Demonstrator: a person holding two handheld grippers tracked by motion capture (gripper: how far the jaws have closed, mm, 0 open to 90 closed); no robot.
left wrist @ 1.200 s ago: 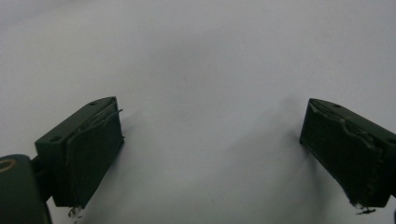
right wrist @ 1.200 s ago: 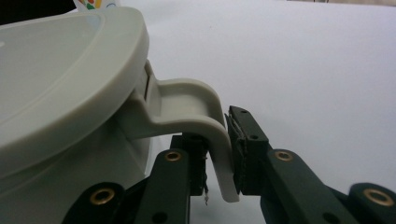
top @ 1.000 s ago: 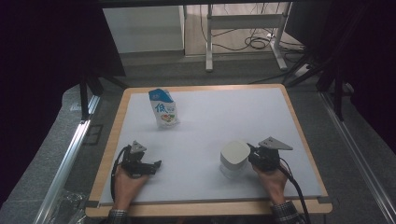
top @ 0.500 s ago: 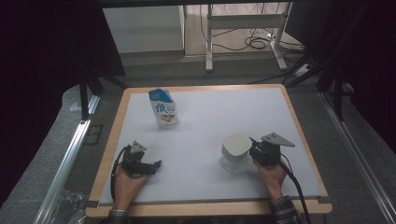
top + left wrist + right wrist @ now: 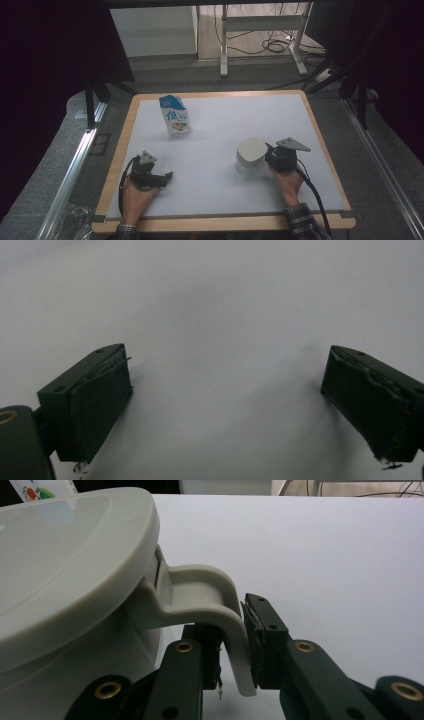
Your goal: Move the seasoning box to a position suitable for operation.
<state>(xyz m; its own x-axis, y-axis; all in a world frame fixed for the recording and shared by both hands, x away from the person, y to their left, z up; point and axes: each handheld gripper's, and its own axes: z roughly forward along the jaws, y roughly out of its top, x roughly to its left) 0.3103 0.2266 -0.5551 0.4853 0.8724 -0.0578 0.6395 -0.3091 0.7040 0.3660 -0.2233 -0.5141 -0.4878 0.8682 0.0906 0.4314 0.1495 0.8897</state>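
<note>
— So where's the grey lidded container (image 5: 250, 156) sitting?
— Right against the right gripper (image 5: 239, 645); its fingers (image 5: 265, 645) pinch the curved handle (image 5: 220, 605).
— And the left gripper (image 5: 225, 405)?
— Fingers spread wide over bare worktop (image 5: 310, 190), holding nothing.
— Anything different from before?
— Container and right gripper have shifted slightly farther from the person; the blue pouch (image 5: 175, 116) hasn't moved.

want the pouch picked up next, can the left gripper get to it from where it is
Probably yes. The left gripper is open with nothing between its jaws, and only bare white mat lies between it and the upright pouch. The right gripper holds the container's handle.
</note>
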